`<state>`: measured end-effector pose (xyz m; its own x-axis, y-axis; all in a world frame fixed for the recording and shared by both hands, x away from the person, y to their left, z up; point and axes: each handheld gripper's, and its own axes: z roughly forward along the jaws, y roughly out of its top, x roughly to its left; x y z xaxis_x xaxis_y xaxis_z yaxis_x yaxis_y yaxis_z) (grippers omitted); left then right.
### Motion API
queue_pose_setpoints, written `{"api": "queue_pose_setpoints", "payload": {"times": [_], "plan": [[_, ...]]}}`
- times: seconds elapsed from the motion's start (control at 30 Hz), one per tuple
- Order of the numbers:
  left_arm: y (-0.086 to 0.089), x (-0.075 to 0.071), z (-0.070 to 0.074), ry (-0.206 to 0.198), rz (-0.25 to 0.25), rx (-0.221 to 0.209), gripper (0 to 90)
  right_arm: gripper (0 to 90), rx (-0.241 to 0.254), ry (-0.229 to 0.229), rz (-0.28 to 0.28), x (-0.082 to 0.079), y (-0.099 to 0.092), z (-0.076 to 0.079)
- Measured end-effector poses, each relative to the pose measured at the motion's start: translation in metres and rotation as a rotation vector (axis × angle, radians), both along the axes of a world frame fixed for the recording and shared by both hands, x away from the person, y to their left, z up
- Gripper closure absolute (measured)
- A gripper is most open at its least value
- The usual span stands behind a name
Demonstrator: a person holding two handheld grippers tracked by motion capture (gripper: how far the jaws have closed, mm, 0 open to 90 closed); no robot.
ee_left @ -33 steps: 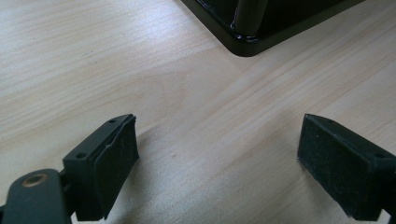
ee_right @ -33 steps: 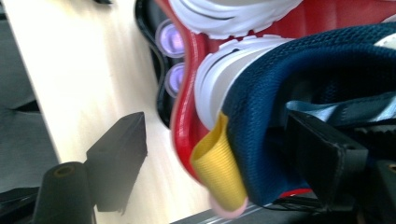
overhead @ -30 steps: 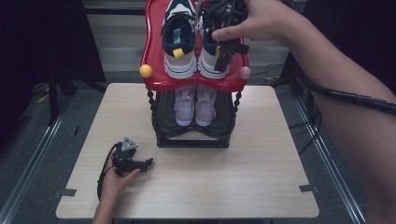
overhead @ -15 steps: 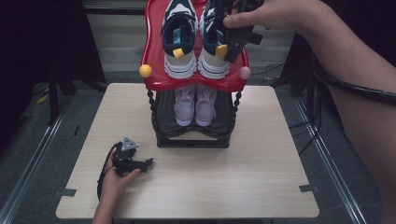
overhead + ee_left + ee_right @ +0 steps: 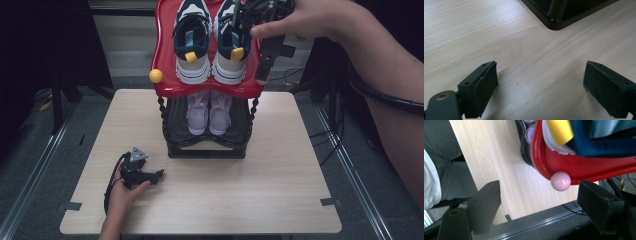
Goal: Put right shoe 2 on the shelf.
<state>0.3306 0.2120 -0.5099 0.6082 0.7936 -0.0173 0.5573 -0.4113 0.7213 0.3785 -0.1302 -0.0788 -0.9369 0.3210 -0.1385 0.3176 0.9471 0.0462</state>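
Red top tray [image 5: 167,87] holds navy sneakers [image 5: 192,42], black lower shelf [image 5: 175,120] lilac pair [image 5: 209,112]; right gripper [image 5: 267,55] gapes empty.

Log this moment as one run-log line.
left gripper: open, on table | right gripper: open, empty, beside red top tray | navy sneakers: on tray

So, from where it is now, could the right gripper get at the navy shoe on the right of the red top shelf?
Probably yes. The right gripper hangs beside the red top shelf, jaws open and empty, right next to the navy shoe. Nothing stands between them, and the shoe's top is uncovered.
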Motion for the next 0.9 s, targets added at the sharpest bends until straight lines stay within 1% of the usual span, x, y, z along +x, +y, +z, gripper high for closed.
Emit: {"api": "queue_pose_setpoints", "payload": {"times": [0.07, 0.1, 0.13, 0.27, 0.33, 0.37, 0.4, 0.43, 0.47, 0.5, 0.57, 0.6, 0.63, 0.67, 0.7, 0.73, 0.77, 0.8, 0.83, 0.87, 0.9], "plan": [[0.000, 0.000, 0.000, 0.000, 0.000, 0.000, 11.7, 18.8, -0.001, 0.003, 0.006, 0.000, -0.001, -0.002], [-0.001, 0.000, 0.000, -0.001, 0.009, -0.012, 11.7, 18.9, -0.002, 0.018, 0.008, -0.001, -0.002, -0.004], [0.000, 0.000, 0.000, 0.000, 0.000, 0.000, 11.7, 19.1, 0.000, 0.026, 0.008, -0.002, -0.003, -0.005], [0.000, 0.000, 0.000, 0.000, 0.000, 0.000, 11.7, 19.5, -0.006, 0.042, 0.005, -0.003, -0.006, -0.007], [0.000, 0.000, 0.000, 0.000, 0.000, 0.000, 11.7, 19.5, -0.002, 0.047, 0.006, -0.005, -0.009, -0.009], [-0.001, 0.000, 0.000, 0.000, 0.009, -0.012, 11.7, 19.6, 0.001, 0.060, 0.007, -0.006, -0.013, -0.011], [-0.001, 0.000, 0.000, 0.000, 0.009, -0.012, 11.7, 19.7, -0.004, 0.065, 0.003, -0.007, -0.015, -0.012], [0.000, 0.000, 0.000, 0.000, 0.000, -0.001, 11.7, 19.8, -0.011, 0.068, -0.004, -0.008, -0.017, -0.013], [-0.001, 0.000, 0.000, -0.001, 0.009, -0.012, 11.7, 19.8, -0.012, 0.074, -0.004, -0.009, -0.018, -0.015], [0.000, 0.000, 0.000, 0.000, 0.000, 0.000, 11.7, 19.8, -0.009, 0.082, -0.005, -0.009, -0.021, -0.016], [0.000, 0.000, 0.000, 0.000, 0.000, 0.000, 11.7, 19.9, -0.017, 0.085, -0.011, -0.010, -0.024, -0.018], [0.000, 0.000, 0.000, 0.000, 0.001, -0.001, 11.7, 20.0, -0.015, 0.084, -0.006, -0.010, -0.026, -0.019], [0.000, 0.000, 0.000, 0.000, 0.000, 0.000, 11.7, 20.2, -0.016, 0.085, -0.015, -0.011, -0.028, -0.019], [-0.001, 0.000, 0.000, 0.000, 0.008, -0.011, 11.7, 20.2, -0.012, 0.081, -0.018, -0.012, -0.030, -0.020], [0.000, 0.000, 0.000, 0.000, 0.000, -0.001, 11.7, 20.3, -0.016, 0.086, -0.015, -0.013, -0.031, -0.020], [0.000, 0.000, 0.000, 0.000, 0.000, 0.000, 11.7, 20.3, -0.011, 0.090, -0.017, -0.014, -0.033, -0.021], [-0.001, 0.000, -0.001, -0.001, 0.011, -0.014, 11.7, 20.4, -0.010, 0.090, -0.019, -0.015, -0.035, -0.022], [0.000, 0.000, 0.000, 0.000, 0.000, 0.000, 11.7, 20.4, -0.015, 0.096, -0.022, -0.016, -0.037, -0.023], [0.000, 0.000, 0.000, 0.001, 0.000, 0.000, 11.7, 20.4, -0.022, 0.092, -0.020, -0.017, -0.039, -0.025], [-0.001, 0.000, 0.000, 0.000, 0.009, -0.012, 11.7, 20.5, -0.024, 0.089, -0.021, -0.018, -0.041, -0.026], [-0.001, 0.000, 0.000, 0.000, 0.009, -0.012, 11.7, 20.5, -0.022, 0.092, -0.022, -0.019, -0.044, -0.027]]}}
